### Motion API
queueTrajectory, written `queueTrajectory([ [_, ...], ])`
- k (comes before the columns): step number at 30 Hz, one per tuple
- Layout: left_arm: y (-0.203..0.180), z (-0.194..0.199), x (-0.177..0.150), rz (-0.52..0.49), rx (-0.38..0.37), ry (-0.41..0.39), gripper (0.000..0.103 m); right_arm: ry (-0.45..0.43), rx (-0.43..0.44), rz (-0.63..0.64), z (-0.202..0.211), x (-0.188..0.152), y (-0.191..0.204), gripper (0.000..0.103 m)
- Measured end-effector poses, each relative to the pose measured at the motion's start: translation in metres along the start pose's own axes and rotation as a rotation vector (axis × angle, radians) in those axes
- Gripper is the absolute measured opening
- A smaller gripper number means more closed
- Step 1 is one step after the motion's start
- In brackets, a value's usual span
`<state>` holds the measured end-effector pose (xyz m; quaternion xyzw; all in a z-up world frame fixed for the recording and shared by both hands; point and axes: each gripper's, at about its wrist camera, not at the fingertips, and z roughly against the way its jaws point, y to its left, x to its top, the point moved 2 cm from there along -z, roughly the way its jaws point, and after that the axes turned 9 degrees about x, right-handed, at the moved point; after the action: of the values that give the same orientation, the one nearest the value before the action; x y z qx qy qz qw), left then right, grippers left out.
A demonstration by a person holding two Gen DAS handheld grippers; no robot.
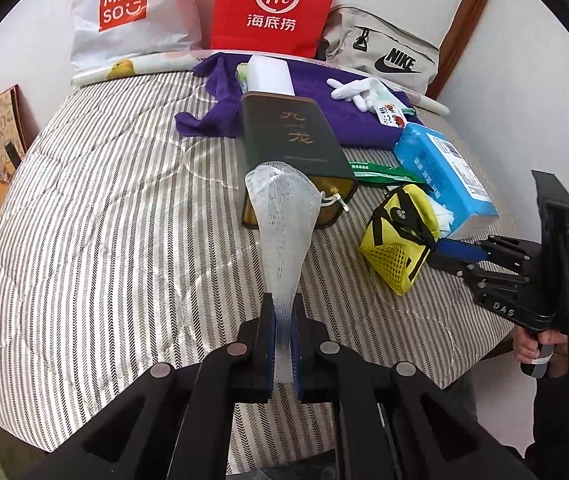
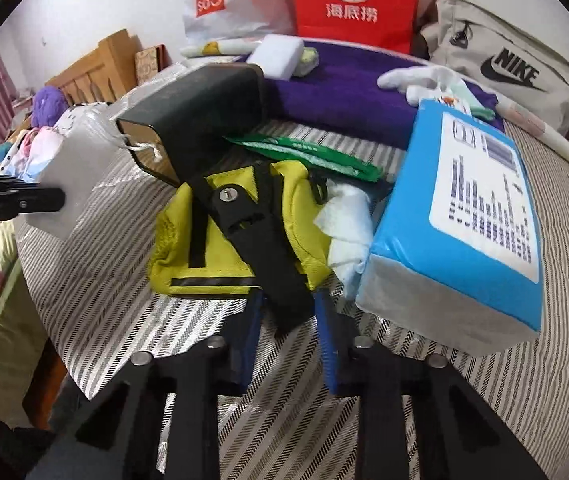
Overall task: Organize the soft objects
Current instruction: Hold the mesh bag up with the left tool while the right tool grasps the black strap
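Left gripper (image 1: 283,354) is pinching a white mesh pouch (image 1: 282,216), right gripper (image 2: 288,322) is squeezing narrow around the yellow bag's black strap (image 2: 262,236).

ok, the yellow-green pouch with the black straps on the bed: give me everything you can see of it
The yellow-green fabric pouch is small and soft, with a mesh panel at one end, a grey reflective strip along its lower edge and black webbing straps; one wide black strap carries a metal rivet. It lies slumped on the striped quilt, touching crumpled white tissue beside the blue tissue pack. The dark green box sits just behind it. The right gripper has the wide strap's end between its blue pads.
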<state>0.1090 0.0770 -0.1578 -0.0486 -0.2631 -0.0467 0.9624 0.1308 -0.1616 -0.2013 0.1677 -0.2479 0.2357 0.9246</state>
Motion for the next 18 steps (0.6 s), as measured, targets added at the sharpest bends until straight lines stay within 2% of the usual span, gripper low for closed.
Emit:
queueTrajectory([
  [1,0.001,-0.001,0.0,0.002,-0.002,0.0,0.007,0.0,0.01,0.007,0.003,0.0,0.001,0.014],
  [5,0.002,-0.003,-0.002,0.012,-0.012,0.003,0.007,0.002,0.047,-0.015,0.015,-0.004,-0.001,0.002],
  [9,0.0,-0.006,-0.004,0.011,-0.014,0.011,0.007,-0.013,0.062,-0.047,0.033,-0.016,-0.003,0.001],
  [12,-0.003,-0.009,-0.005,0.005,-0.014,0.017,0.007,-0.007,0.035,-0.062,0.044,-0.028,-0.007,0.001],
  [15,-0.005,-0.013,-0.006,0.007,-0.015,0.026,0.007,-0.02,0.007,-0.043,0.05,-0.029,-0.008,0.005],
  [16,-0.005,-0.015,-0.006,0.011,-0.017,0.03,0.007,-0.021,0.02,-0.033,0.049,-0.027,-0.009,0.012],
  [17,-0.004,-0.016,-0.007,0.013,-0.016,0.034,0.007,-0.025,0.031,-0.023,0.047,-0.024,-0.008,0.024],
  [18,-0.004,-0.017,-0.007,0.014,-0.013,0.038,0.007,-0.034,0.04,-0.012,0.044,-0.02,-0.007,0.03],
])
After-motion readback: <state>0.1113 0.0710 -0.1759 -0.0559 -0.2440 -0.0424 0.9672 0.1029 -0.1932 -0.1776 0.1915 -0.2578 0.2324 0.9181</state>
